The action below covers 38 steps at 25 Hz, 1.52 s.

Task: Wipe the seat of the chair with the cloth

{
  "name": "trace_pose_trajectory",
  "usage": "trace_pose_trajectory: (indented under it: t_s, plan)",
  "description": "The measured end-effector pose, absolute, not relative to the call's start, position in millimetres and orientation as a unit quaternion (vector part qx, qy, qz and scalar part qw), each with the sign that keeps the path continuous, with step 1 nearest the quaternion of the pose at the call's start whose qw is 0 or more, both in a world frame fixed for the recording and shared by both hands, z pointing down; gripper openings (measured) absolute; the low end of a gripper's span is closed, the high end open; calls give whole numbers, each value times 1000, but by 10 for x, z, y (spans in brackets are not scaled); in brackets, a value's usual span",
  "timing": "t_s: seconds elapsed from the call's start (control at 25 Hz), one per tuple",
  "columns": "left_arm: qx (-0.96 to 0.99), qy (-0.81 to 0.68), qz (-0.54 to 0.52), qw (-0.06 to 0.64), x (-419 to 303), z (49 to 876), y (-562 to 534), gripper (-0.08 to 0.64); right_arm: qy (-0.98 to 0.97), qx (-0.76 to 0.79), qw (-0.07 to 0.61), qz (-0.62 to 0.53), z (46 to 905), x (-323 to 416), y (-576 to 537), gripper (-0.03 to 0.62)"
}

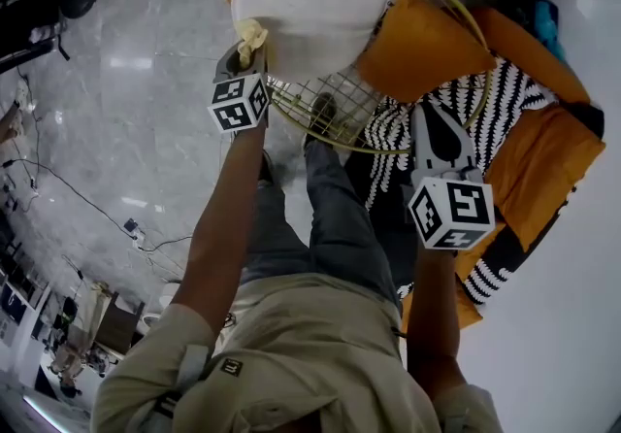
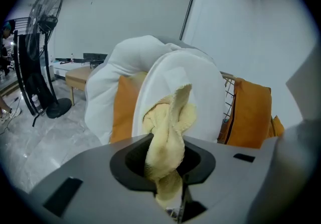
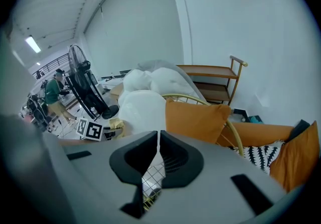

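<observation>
Yellow cloth (image 2: 168,132) is gripped in my left claw (image 1: 243,62). Its jaws are closed on the lower end of the cloth, and the rest stands out loose in front. The cloth is at one side of the chair (image 1: 320,135), against the edge of the white cushion (image 1: 310,4) that lies on the chair.

My right claw (image 3: 157,155) has its jaws nearly together and holds nothing. It hangs near the chair's rim on the other side and points at the wire seat (image 1: 335,101).

I judge that the wiping is only beginning or not yet begun, because nothing shows which part is wiped. The white cushion and an orange cushion (image 1: 417,48) cover much of the seat, so only the part of the mesh toward me is free. The gold rim and the wires could catch the cloth. Beside the chair, on the left claw's side, the floor (image 1: 126,130) is open.
</observation>
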State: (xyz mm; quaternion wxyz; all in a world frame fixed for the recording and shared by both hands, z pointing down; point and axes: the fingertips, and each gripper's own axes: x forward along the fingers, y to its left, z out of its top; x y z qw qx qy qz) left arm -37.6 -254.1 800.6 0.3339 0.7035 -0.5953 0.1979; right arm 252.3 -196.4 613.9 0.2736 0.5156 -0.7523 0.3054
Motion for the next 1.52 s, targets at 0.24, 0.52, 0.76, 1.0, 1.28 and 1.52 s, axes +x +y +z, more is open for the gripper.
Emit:
trace_pose_trajectory:
  t_s: [0.24,0.52,0.76,1.0,1.28,1.52]
  plan:
    - [730,-528,220,374,491,8488,-2545,95,-735,531,274,321,6331,2825,-1933,28]
    - [790,-356,268,421,1951,8969,-2319,95,-708,549,282,344,6543,3214,-1770,28]
    - [781,-362,260,438,2030,8967,-2295,95,-704,550,280,351,6586,3207,-1756,28]
    - [779,-368,263,434,1859,8964,-2349,95,-714,541,279,347,6559,3014,-1849,28]
    - [770,-384,295,417,1336,9044,-2263,95,-724,529,282,340,6516,2752,-1891,28]
    - [734,-431,315,420,384,9049,-2058,95,-735,520,275,337,6417,2499,-1883,28]
